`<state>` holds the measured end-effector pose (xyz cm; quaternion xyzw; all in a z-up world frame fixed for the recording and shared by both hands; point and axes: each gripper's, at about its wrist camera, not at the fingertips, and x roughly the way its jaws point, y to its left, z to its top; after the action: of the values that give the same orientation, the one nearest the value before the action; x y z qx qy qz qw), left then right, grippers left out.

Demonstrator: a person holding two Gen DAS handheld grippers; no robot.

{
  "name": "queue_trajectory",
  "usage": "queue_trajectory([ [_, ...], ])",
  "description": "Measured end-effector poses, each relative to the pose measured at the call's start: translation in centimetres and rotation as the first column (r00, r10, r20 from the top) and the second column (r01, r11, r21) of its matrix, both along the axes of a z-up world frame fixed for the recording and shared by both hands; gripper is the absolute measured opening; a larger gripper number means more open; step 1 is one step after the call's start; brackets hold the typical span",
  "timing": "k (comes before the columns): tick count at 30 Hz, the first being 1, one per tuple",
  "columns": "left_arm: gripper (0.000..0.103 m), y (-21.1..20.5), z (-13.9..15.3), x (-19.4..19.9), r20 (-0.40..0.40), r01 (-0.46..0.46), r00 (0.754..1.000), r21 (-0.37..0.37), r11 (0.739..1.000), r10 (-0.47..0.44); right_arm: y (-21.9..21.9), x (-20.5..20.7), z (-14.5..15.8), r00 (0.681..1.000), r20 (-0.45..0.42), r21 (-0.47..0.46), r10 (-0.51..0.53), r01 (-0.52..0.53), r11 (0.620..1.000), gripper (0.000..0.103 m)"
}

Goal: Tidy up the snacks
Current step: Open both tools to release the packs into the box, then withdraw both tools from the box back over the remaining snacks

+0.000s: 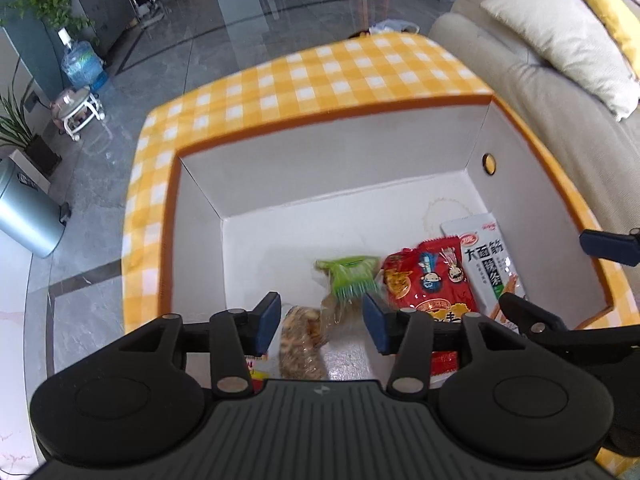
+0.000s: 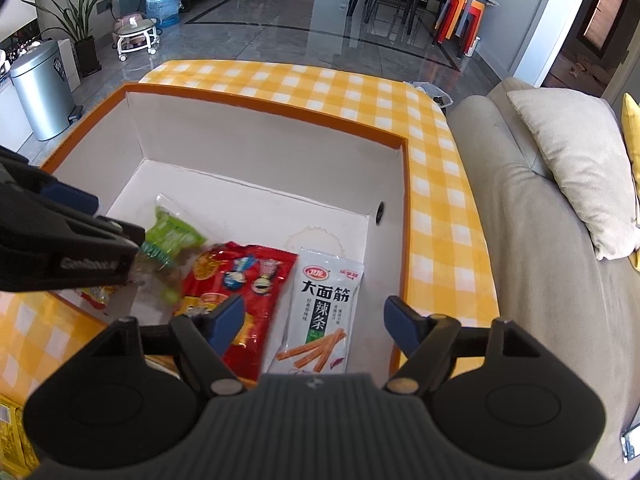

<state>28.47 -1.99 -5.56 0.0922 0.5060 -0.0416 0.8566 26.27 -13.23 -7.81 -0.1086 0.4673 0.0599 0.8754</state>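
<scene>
left tool (image 1: pixel 320 322): jaws apart, gripping nothing
green packet (image 1: pixel 349 274): blurred, seemingly loose, at 12 o'clock
right tool (image 2: pixel 314 320): jaws apart, over white packet (image 2: pixel 320 300)

1. The green-topped snack packet (image 1: pixel 347 276) ahead of the left fingers is motion-blurred; its print cannot be read.
2. The left gripper's body covers the near end of the brown biscuit pack (image 1: pixel 301 340) lying between its fingers.
3. The red snack bag (image 2: pixel 244 300) is partly hidden behind the right gripper's left finger (image 2: pixel 226 322).
4. The yellow packet (image 2: pixel 12 436) is cut off by the frame's left edge.
</scene>
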Motion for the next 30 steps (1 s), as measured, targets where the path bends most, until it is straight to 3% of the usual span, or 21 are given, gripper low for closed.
queue_trajectory([
  [5,0.062,0.9,2.3,-1.8,0.081,-0.025,0.996,-0.018,1.0,0.027,-0.4,-0.9,1.3,0.999,0.039,0.033,-0.025,0.024,0.999,0.076],
  [12,0.062,2.6,5.8,-6.3,0.236,-0.053,0.969,-0.109,0.993,0.078,-2.1,-3.0,3.6,0.989,0.099,0.173,-0.113,0.094,0.98,0.076],
  [22,0.062,4.3,6.6,-11.8,0.3,-0.09,0.948,-0.079,0.993,0.109,-2.7,-7.7,6.1,0.961,0.208,0.253,-0.183,0.128,0.959,0.076],
  [30,0.062,5.3,5.3,-15.6,0.269,-0.144,0.946,-0.143,0.979,0.179,-2.3,-11.2,5.2,0.97,0.177,0.244,-0.167,0.121,0.962,0.076],
])
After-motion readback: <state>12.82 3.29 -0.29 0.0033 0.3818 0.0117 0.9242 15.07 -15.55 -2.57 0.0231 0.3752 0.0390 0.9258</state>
